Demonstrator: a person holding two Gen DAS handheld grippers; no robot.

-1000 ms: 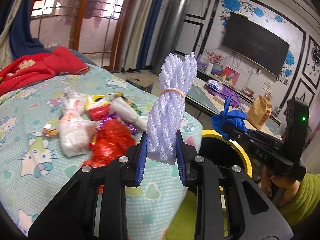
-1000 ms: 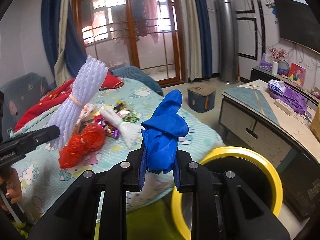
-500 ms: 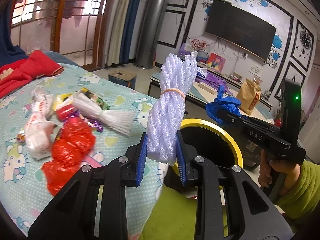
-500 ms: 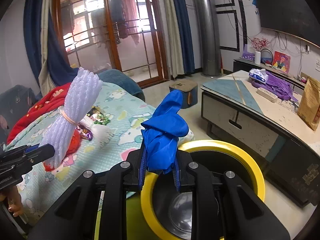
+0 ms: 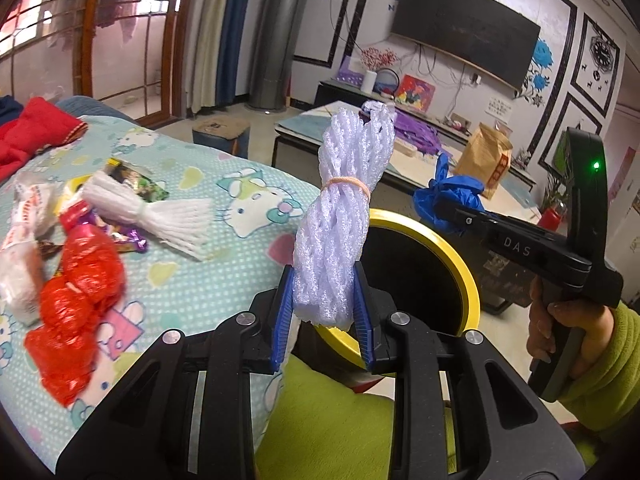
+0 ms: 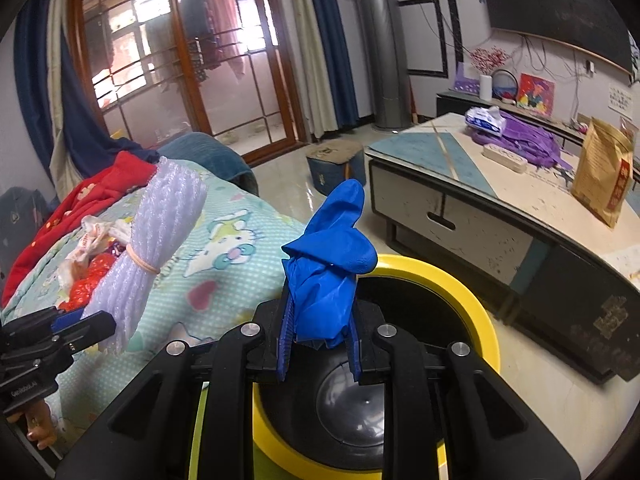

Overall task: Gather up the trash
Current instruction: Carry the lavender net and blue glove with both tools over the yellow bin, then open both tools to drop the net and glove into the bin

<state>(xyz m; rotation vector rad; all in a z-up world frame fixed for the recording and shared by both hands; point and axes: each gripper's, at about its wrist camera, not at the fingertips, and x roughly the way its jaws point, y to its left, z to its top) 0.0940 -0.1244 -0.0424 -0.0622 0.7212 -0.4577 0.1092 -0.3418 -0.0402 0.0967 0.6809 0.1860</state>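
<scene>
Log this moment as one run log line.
left gripper: holds foam net bundle | right gripper: holds blue glove | over yellow-rimmed bin

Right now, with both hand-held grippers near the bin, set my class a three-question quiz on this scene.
1. True or false: the left hand-held gripper holds a white foam net bundle.
2. What does the right hand-held gripper grip? A) red bag B) blue glove C) brown paper bag
3. Fill in: the bin has a ____ rim.

Key:
1. True; its jaws clamp the bundle's lower end.
2. B, the blue glove; the red bag lies on the bed.
3. Yellow.
</scene>
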